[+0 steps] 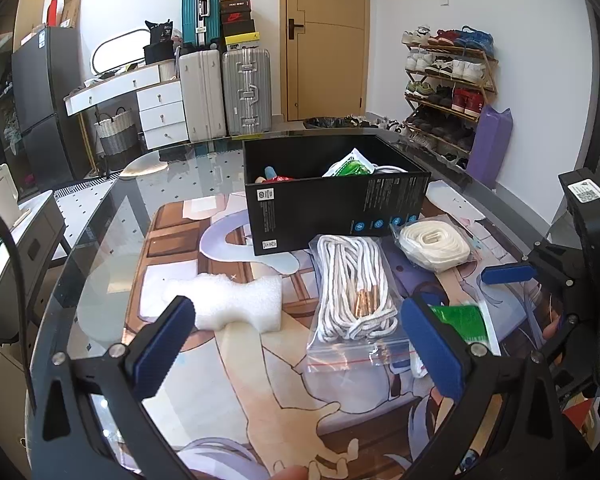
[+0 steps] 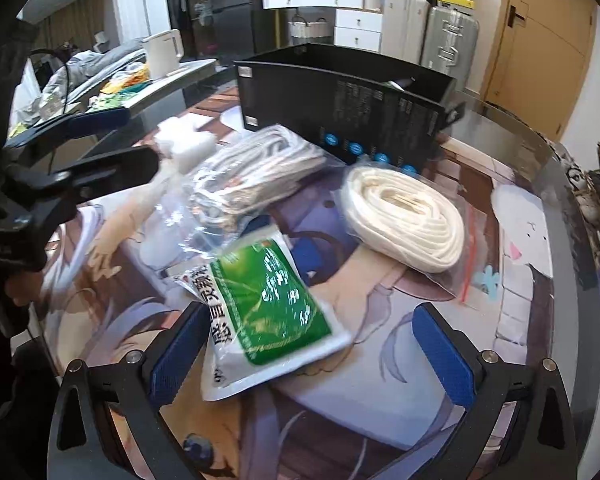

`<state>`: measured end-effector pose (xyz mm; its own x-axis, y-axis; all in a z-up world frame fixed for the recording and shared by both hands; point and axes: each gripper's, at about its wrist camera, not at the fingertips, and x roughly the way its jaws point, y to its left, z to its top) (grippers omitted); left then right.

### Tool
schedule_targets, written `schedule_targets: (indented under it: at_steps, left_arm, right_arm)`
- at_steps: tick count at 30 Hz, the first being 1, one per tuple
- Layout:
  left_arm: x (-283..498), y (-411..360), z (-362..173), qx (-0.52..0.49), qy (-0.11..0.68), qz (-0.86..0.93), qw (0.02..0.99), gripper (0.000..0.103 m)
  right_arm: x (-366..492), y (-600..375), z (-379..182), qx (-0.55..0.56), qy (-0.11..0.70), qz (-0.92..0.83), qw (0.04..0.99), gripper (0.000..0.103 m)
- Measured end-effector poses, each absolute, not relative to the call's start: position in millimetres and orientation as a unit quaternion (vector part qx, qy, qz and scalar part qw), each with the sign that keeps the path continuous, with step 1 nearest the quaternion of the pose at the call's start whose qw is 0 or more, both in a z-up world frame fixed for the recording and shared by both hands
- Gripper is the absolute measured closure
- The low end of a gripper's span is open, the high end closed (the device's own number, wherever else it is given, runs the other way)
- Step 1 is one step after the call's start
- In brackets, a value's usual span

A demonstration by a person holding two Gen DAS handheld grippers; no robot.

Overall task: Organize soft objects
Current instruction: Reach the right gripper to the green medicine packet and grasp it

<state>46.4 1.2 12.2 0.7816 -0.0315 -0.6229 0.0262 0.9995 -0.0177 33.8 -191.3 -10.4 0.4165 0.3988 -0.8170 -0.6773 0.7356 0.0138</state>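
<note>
- Black box (image 1: 332, 204) on bench (image 1: 100, 240), open top; holds a green-white packet (image 1: 350, 166), a red item, white cord
- Bagged laces (image 1: 354, 292), bagged cream coil (image 2: 404, 216), foam block (image 1: 236, 300), green sachet (image 2: 270, 304) lie outside the box, on the bench
- Left gripper (image 1: 300, 344) fingers spread, empty; right gripper (image 2: 312, 350) fingers spread, sachet between, not clamped

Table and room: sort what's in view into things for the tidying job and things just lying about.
For the job:
black box
bagged white laces
bagged cream coil
green sachet
white foam block

Lying about:
suitcases
shoe rack
white drawers
kettle
</note>
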Motion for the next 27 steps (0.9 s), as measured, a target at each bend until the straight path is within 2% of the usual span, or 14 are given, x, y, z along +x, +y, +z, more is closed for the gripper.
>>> schedule_targets:
  at_steps: [16,20,24,26,27]
  left_arm:
    - [47,2,7,-0.002,0.336,-0.017,0.942,0.0]
    - [47,2,7,-0.002,0.336,-0.016,0.942,0.0]
    - [47,1,7,-0.002,0.336,-0.017,0.942,0.0]
    - [47,2,7,-0.002,0.336,-0.017,0.942,0.0]
    - [47,2,7,-0.002,0.336,-0.017,0.942,0.0]
  right_arm:
    - [34,-177,-10,-0.164,0.427,0.346,0.819,0.002]
    - [31,-178,-7,-0.163,0.418,0.353,0.821,0.022]
    - [28,-179,-4,-0.166,0.416,0.359,0.819,0.033]
    - [26,-181,-3,-0.168,0.415,0.363,0.817,0.042]
    - [26,-182,-3,-0.168,0.414,0.366,0.816,0.043]
